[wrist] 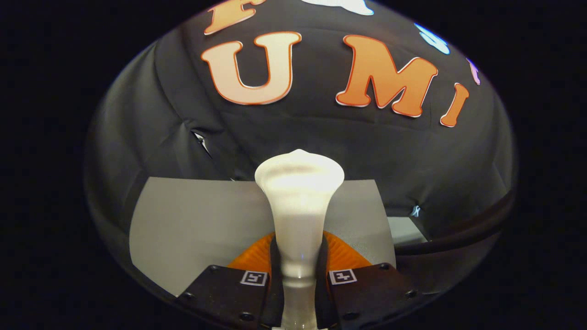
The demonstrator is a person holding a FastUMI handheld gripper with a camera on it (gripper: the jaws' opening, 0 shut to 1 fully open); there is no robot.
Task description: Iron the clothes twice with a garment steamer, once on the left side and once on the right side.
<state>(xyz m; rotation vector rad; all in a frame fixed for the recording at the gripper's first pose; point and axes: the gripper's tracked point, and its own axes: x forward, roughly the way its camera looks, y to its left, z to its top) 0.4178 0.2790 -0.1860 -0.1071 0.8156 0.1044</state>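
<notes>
**Steamer clamped in gripper, head up over bench**

- Gripper (299, 275): both fingers (257, 256) pressed onto the neck of the garment steamer (299, 201), one each side. Jaws narrow, no visible gap btwn finger faces and the handle. Grip looks firm and centred.
- Steamer: white, smooth body. Slim handle runs straight out btwn the fingers, then flares into a wide rounded head just ahead of them. Head points away from camera, toward the booth wall. Seen from behind, so steam face not visible. Bright glare on head; surface detail washed out.
- Square black-and-white markers (254, 277) on top of the gripper body, one per side, flanking the handle.
- Bench (192, 224): pale grey flat top, lies below and beyond the fingers, extends both sides of the steamer. Far edge meets the wall behind the steamer head.
- Booth wall (151, 123): black cloth, some folds and creases; a small tear or gap w/ pale edge left of the steamer head.
- Dark curved band (458, 238) off to the right, past bench edge — can't tell what it is.
- Whether the head touches anything: can't tell.
</notes>
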